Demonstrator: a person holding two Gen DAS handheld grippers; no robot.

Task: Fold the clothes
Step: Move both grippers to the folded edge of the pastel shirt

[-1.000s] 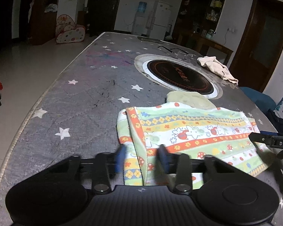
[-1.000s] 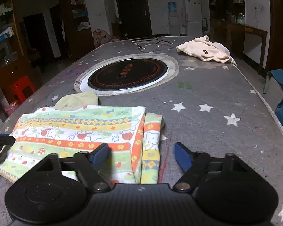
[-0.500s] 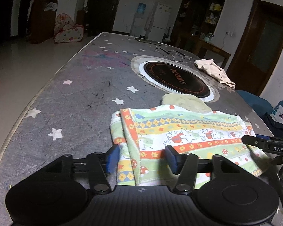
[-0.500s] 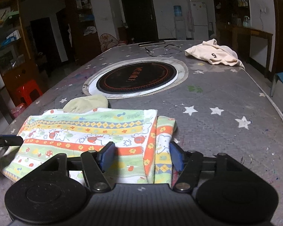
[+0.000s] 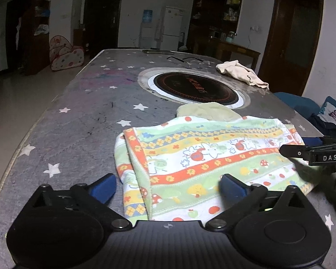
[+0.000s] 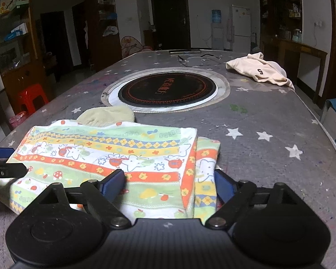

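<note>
Both the left gripper (image 5: 168, 188) and right gripper (image 6: 169, 185) are opening, releasing the patterned garment (image 5: 203, 154) lying folded on the surface (image 5: 82, 121); the cream garment (image 6: 259, 70) is awaiting folding.

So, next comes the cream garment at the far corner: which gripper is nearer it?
Right. The right gripper sits on the cream garment's side; the left gripper is farther across.

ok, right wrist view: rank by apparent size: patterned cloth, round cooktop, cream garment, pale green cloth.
1. patterned cloth, though it lies nearest the camera
2. round cooktop
3. cream garment
4. pale green cloth, partly hidden behind the patterned cloth
</note>
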